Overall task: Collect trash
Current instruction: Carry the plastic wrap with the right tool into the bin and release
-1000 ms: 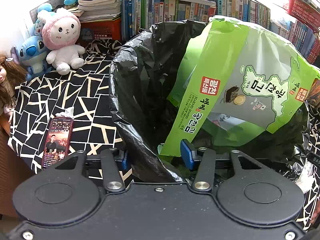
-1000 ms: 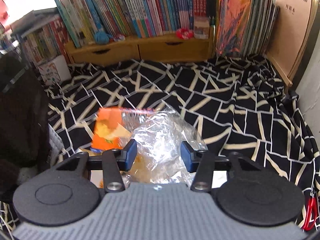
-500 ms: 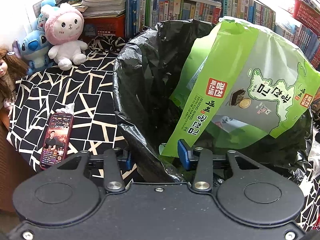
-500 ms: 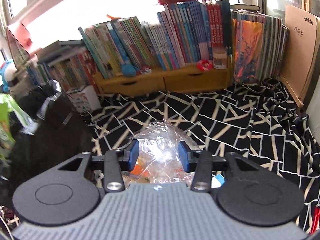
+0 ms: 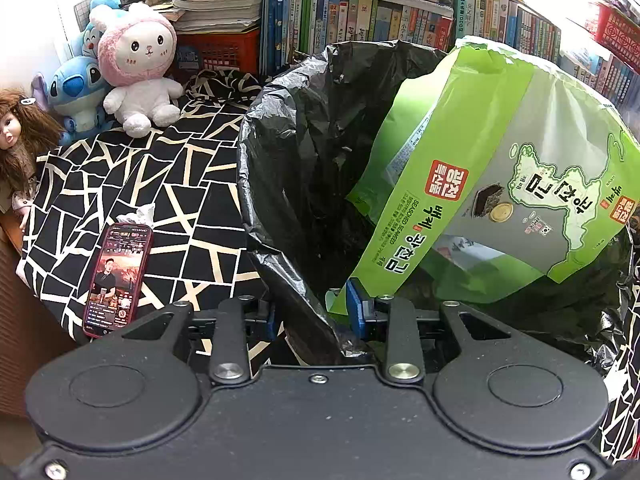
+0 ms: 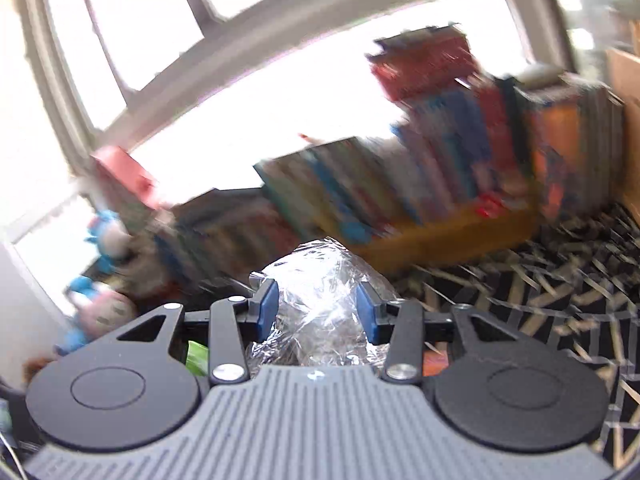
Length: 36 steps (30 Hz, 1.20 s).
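Left wrist view: the rim of the black trash bag [image 5: 280, 184] is pinched by the left tool [image 5: 312, 314], whose jaws have just been closing on it. A green seaweed packet [image 5: 500, 168] is seen standing inside the bag, right of the tool. A phone [image 5: 118, 276] lies on the patterned cloth [image 5: 160, 176] at left.

Right wrist view: a crumpled clear plastic wrapper [image 6: 320, 304] is gripped between the blue pads [image 6: 267, 310] of the right tool [image 6: 318, 311], held clear of the cloth; the background is blurred.

Black trash bag [image 5: 304, 184] open; green seaweed packet [image 5: 500, 168] upright inside.
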Motion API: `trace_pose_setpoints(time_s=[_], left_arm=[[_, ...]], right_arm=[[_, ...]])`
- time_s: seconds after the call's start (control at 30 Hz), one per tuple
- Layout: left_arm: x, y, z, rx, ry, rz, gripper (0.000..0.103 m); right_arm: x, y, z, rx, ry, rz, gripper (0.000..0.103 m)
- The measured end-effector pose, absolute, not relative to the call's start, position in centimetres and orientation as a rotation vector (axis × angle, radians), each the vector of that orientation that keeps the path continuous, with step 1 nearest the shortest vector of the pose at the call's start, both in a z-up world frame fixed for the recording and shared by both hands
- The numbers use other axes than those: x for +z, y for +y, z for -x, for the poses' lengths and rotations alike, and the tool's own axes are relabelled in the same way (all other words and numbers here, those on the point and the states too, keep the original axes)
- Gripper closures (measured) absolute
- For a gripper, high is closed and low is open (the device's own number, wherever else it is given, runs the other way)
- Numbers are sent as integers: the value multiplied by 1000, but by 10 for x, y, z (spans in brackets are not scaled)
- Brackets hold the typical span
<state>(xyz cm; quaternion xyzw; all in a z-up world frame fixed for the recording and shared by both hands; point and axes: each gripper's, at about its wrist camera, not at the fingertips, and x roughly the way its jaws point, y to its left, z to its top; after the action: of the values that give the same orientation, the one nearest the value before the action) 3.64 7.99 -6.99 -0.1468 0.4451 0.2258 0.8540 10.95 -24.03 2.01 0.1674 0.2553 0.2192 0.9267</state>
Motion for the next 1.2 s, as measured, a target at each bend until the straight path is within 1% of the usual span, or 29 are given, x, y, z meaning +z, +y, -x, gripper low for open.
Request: trace_pose_setpoints(time_s=[0.1, 0.23, 0.33, 0.53, 0.7, 0.77, 0.93, 1.1, 1.2], left_arm=[[-70, 80, -37, 475, 938, 309, 72], [-70, 80, -37, 476, 938, 309, 72], [-71, 81, -38, 476, 942, 310, 72], [-71, 79, -40, 479, 947, 306, 72], [-71, 80, -40, 476, 947, 308, 72], [-71, 80, -40, 475, 948, 308, 72], [-71, 80, -40, 469, 946, 308, 72], [-71, 81, -41, 470, 952, 306, 72], [-71, 81, -41, 468, 953, 309, 72]], right_arm=[[44, -228, -103, 580, 492, -381, 56], [54, -198, -99, 723, 525, -386, 55], [42, -169, -105, 775, 616, -346, 55], [-9, -129, -132, 788, 893, -343, 57], [-31, -100, -149, 669, 1038, -164, 57], [-35, -89, -149, 634, 1065, -76, 57], [-36, -68, -149, 625, 1097, 33, 57], [-33, -57, -156, 602, 1132, 67, 57], [-33, -53, -159, 597, 1151, 79, 54]])
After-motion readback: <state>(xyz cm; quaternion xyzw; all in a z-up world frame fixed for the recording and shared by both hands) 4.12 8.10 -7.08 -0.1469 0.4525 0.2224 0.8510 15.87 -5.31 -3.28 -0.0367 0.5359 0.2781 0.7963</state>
